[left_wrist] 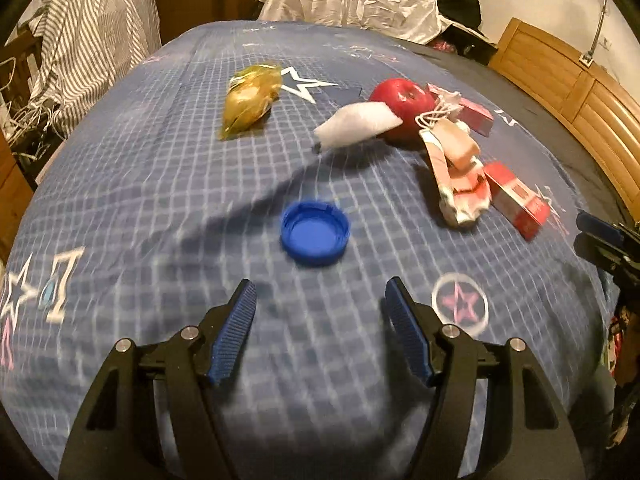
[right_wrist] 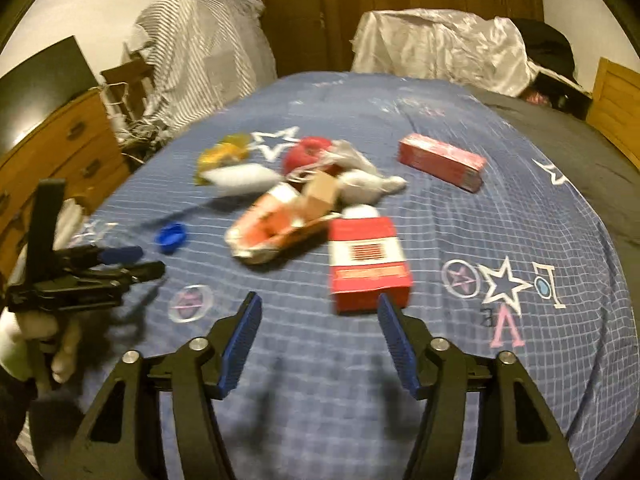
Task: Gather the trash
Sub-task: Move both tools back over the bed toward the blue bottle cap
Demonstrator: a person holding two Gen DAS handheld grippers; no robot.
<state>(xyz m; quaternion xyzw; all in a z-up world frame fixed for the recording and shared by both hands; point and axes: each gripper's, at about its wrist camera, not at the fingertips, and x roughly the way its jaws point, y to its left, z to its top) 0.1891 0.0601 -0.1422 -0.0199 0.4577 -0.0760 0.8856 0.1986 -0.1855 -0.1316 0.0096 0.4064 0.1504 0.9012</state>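
Both pairs of fingers stand about half open with nothing between them: your left gripper (left_wrist: 320, 316) hangs over the bedspread (left_wrist: 160, 200), and your right gripper (right_wrist: 320, 318) does the same.

Trash lies scattered ahead. From the left gripper, the blue cap (left_wrist: 315, 233) sits at 12 o'clock, just beyond the tips. A white wad (left_wrist: 356, 125) lies further on at 12 to 1, touching the apple (left_wrist: 402, 100), and a yellow wrapper (left_wrist: 250, 100) lies at 11. From the right gripper, a red box (right_wrist: 370, 268) lies close at 12 to 1, with the torn pink carton (right_wrist: 276, 228) at 11 behind it and a second red box (right_wrist: 440, 162) well apart at 1.

Risks, as I judge them:
- The cap is low and round on soft cloth; pinch off-centre and it may flip or skid away.
- Press down hard and your pads will likely snag the bedspread.
- The near box looks wide for these jaws; open further or its edge may get pushed away.
- The apple may not be trash; grabbing the wad could roll it.
- Your grippers sit near each other, so they could collide.
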